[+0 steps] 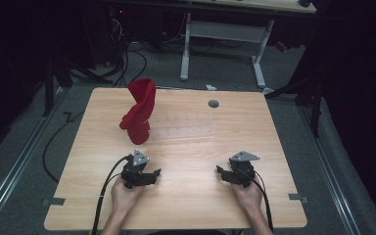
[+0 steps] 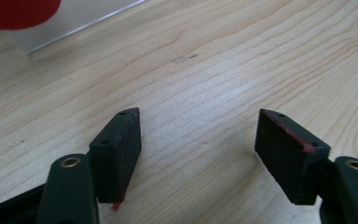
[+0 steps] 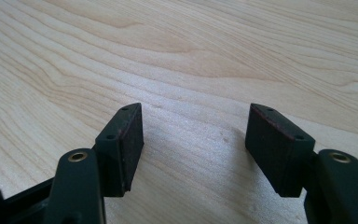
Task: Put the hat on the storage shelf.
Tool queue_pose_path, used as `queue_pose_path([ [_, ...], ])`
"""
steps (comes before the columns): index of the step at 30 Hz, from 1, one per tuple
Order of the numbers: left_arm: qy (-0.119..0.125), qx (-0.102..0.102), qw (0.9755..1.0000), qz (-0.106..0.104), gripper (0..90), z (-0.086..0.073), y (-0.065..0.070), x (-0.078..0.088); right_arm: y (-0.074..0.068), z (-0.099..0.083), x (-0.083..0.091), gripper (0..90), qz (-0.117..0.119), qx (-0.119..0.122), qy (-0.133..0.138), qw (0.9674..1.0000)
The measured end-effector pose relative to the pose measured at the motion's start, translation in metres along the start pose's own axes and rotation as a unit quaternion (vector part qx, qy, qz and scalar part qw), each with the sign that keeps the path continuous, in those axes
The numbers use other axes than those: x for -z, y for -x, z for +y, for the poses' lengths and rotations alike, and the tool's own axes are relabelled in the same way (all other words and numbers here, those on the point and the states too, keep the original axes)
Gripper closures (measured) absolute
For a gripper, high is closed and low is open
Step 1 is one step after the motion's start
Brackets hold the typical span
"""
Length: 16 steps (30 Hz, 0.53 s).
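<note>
red cloth [image 1: 138, 111]: stands twisted upright on the far left part of the table [image 1: 225, 196], its base on the left end of a clear plastic sheet [image 1: 186, 131]. a red edge of it shows at the top left corner of the left gripper view [image 2: 14, 11].
handling, judged: soft and light, no stiffness of its own; likely to slump or unwind once touched. not fragile, not slippery against the pads.
where to take hold, judged: pinch a fold or the upper twisted edge; the bunched base is thicker and would fill the jaws more.
left gripper [image 1: 149, 175]: near left, low over the wood, well short of the cloth. jaws stand wide apart with only bare table between them; red traces on the pad [image 2: 286, 154] edges.
right gripper [image 1: 223, 172]: near right, well apart from the cloth. jaws wide, nothing between them; wood grain under the pad [image 3: 279, 147].
hands: left hand [image 1: 122, 193] and right hand [image 1: 247, 193] come in from the near edge, one on each gripper.
containers: none on the table. the clear sheet is flat and carries just the cloth's base.
other: small dark round cap [image 1: 213, 104] set in the far table top, right of the cloth, apart from it.
step, judged: reach not yet begun; cloth untouched.
</note>
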State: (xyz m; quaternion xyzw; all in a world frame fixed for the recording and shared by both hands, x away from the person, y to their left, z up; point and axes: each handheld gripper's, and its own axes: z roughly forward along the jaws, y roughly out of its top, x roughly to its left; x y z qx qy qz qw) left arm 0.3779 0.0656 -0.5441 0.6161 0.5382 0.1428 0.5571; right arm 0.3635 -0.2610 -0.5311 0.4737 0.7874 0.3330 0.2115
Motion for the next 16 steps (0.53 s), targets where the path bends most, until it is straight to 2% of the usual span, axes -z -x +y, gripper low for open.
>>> queue_pose_path([
  [5, 0.004, -0.013, 0.9999, 0.005, 30.0, -0.0024, 0.0016, -0.0020, 0.0000, 0.0000, 0.0000, 37.2, 0.000, 0.000, 0.000, 1.0000],
  [8, 0.000, -0.013, 0.9999, 0.002, 27.2, -0.0025, 0.0018, -0.0019, -0.0001, 0.0000, 0.0000, 37.2, 0.000, 0.000, 0.000, 1.0000],
  [16, -0.003, -0.013, 0.9999, -0.002, 26.3, -0.0026, 0.0018, -0.0018, -0.0001, 0.0000, -0.0001, 37.2, 0.000, 0.000, 0.000, 1.0000],
])
